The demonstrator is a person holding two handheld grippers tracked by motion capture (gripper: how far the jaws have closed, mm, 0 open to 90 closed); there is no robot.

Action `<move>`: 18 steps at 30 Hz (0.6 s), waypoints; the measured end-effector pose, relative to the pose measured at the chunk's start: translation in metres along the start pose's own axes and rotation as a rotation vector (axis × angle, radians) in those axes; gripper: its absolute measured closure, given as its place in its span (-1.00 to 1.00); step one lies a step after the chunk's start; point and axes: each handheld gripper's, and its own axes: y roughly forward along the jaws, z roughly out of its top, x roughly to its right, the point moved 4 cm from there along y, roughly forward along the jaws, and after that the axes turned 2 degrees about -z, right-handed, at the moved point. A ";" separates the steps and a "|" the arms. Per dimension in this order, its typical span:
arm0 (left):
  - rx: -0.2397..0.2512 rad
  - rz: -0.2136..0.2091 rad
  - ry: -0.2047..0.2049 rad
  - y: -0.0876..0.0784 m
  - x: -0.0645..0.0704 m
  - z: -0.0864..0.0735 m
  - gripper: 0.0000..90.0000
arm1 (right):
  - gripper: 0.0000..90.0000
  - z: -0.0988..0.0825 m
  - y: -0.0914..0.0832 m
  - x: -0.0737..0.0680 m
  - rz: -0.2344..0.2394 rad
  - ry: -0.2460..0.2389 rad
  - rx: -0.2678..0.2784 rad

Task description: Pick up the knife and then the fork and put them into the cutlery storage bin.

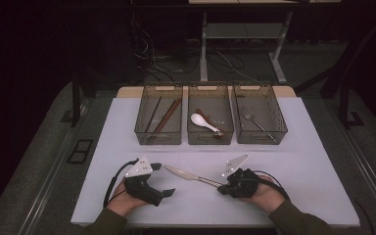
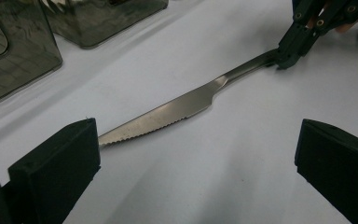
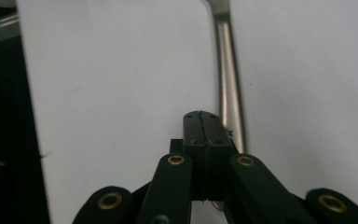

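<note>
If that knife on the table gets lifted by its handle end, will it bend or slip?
The knife looks like solid metal, so it probably stays stiff. Its polished handle is smooth and thin, so it may slip or swivel. Lying flat, it is unlikely to roll.

A lab or test room, this one: dark all round, a white desk lit alone, loose cables tangled on the floor behind, a metal-legged frame beyond, three identical smoky plastic bins in a row
</note>
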 end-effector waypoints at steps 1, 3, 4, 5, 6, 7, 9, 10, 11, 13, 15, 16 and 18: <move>-0.001 0.001 0.000 0.000 0.000 0.000 -1.00 | 0.93 0.003 -0.001 0.000 0.018 0.011 0.000; -0.001 0.001 0.000 0.000 0.000 0.000 -1.00 | 0.81 0.011 -0.002 0.002 0.038 0.011 -0.030; 0.002 0.001 0.000 0.001 0.000 0.001 -1.00 | 0.80 0.016 -0.002 0.003 0.031 -0.007 -0.046; 0.002 0.001 0.001 0.001 0.000 0.001 -1.00 | 0.77 0.021 -0.002 0.004 0.020 -0.017 -0.064; 0.002 0.000 0.002 0.001 0.000 0.001 -1.00 | 0.72 0.026 -0.002 0.007 0.006 -0.041 -0.090; 0.002 0.000 0.006 0.001 0.000 0.001 -1.00 | 0.69 0.032 -0.002 0.009 -0.011 -0.058 -0.115; 0.003 0.000 0.006 0.001 0.000 0.001 -1.00 | 0.64 0.044 -0.002 0.011 -0.013 -0.071 -0.163; 0.001 0.000 0.004 0.000 0.000 0.001 -1.00 | 0.63 0.050 -0.002 0.012 -0.014 -0.073 -0.188; 0.003 -0.001 0.003 0.000 0.000 0.001 -1.00 | 0.61 0.056 -0.001 0.013 -0.012 -0.072 -0.213; 0.004 -0.001 0.005 0.000 0.000 0.001 -1.00 | 0.60 0.067 0.003 0.015 -0.013 -0.082 -0.246; 0.005 -0.002 0.007 0.000 0.000 0.001 -1.00 | 0.60 0.076 0.008 0.015 -0.008 -0.094 -0.286; 0.007 -0.002 0.004 0.000 0.000 0.001 -1.00 | 0.60 0.080 0.011 0.016 -0.004 -0.100 -0.302; 0.006 -0.003 0.001 0.000 0.000 0.001 -1.00 | 0.61 0.085 0.018 0.015 0.003 -0.115 -0.343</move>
